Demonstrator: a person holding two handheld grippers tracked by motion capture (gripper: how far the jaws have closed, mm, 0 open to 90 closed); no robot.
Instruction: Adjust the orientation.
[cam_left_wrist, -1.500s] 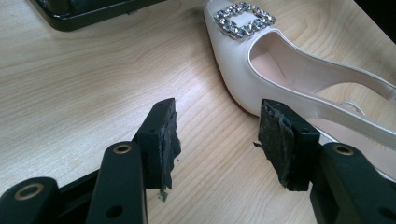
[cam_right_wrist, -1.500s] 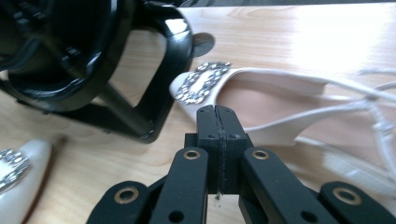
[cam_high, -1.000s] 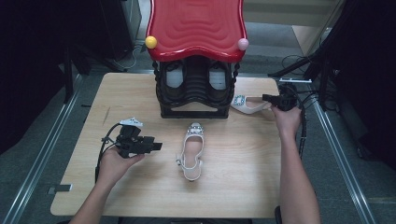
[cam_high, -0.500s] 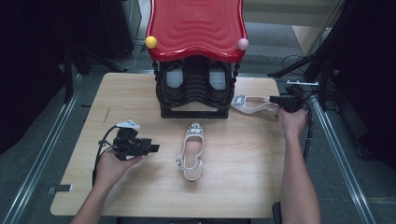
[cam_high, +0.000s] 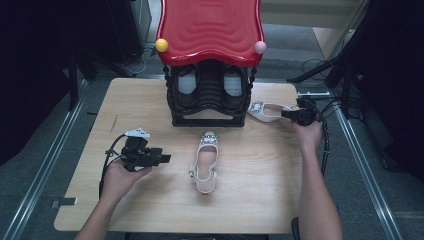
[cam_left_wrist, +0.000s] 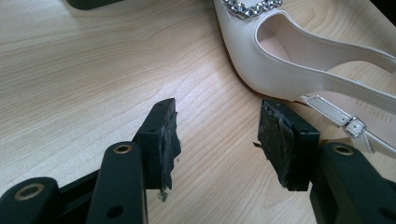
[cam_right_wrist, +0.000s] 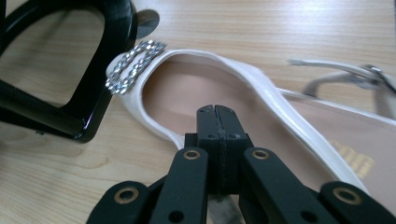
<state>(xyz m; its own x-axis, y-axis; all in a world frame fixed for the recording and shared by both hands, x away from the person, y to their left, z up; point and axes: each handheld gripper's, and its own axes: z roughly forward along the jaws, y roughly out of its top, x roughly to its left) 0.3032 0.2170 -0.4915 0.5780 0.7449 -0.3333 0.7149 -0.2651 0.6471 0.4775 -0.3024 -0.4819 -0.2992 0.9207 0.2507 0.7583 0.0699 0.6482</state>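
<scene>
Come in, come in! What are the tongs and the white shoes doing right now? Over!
Left tongs open, beside middle shoe, not touching. Right tongs shut, empty, over second shoe by black rack. Nothing in the way. Over.

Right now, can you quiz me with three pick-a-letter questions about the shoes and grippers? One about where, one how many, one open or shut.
1. Where on the table does the shoe rack stand?
A. at the far edge
B. at the near edge
C. in the near left corner

2. How many white shoes lie on the tabletop?
A. one
B. two
C. four

3. How does the left gripper stand?
A. open, nothing between its jaws
B. shut tight
C. shut on a shoe

Answers:
1 A, the high view shows the rack at the far edge, opposite the person's arms.
2 B, the middle shoe lies in front of the rack, and the other shoe lies beside it by the right gripper.
3 A, bare wood shows between its jaws.
</scene>
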